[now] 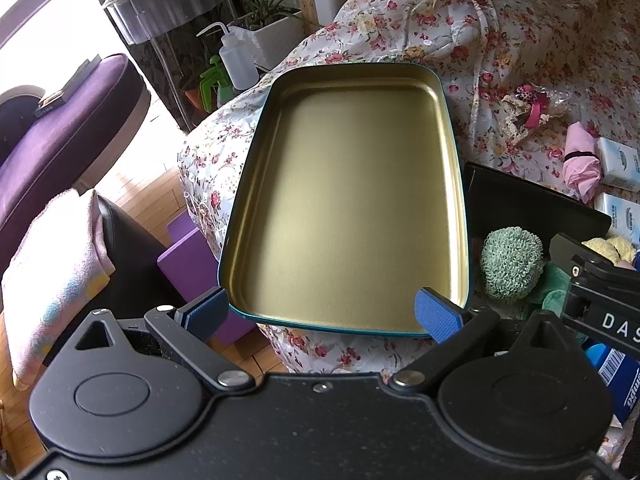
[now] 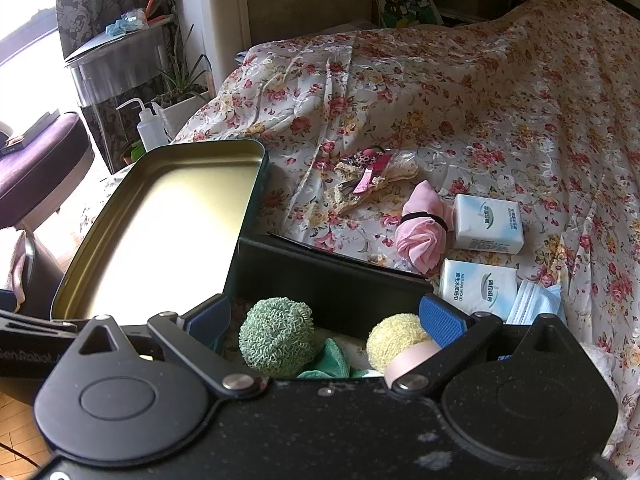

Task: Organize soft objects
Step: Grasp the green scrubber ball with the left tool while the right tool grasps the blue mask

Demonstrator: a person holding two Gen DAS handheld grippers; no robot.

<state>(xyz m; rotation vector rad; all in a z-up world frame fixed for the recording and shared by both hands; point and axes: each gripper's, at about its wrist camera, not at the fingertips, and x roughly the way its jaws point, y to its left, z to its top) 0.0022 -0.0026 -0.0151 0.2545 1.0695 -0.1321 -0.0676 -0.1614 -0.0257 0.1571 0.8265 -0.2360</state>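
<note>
A gold-lined tin lid (image 1: 352, 200) with a teal rim lies open side up on the floral bedspread, beside a dark box (image 2: 332, 276). The box holds a green knitted ball (image 2: 276, 336), a yellow knitted ball (image 2: 394, 342) and a green cloth (image 2: 328, 360). My left gripper (image 1: 320, 312) is open, its blue fingertips (image 1: 436, 314) astride the lid's near edge. My right gripper (image 2: 326, 316) is open above the box, over the balls. A pink cloth bundle (image 2: 422, 228), two tissue packs (image 2: 490, 224) and face masks (image 2: 536, 300) lie to the right of the box.
A lace and ribbon packet (image 2: 368, 180) lies on the bedspread (image 2: 480, 100) behind the box. Left of the bed stand a purple stool (image 1: 60, 128), a squeeze bottle (image 1: 236, 60), a potted plant (image 1: 268, 28) and a purple block (image 1: 192, 256) on the wood floor.
</note>
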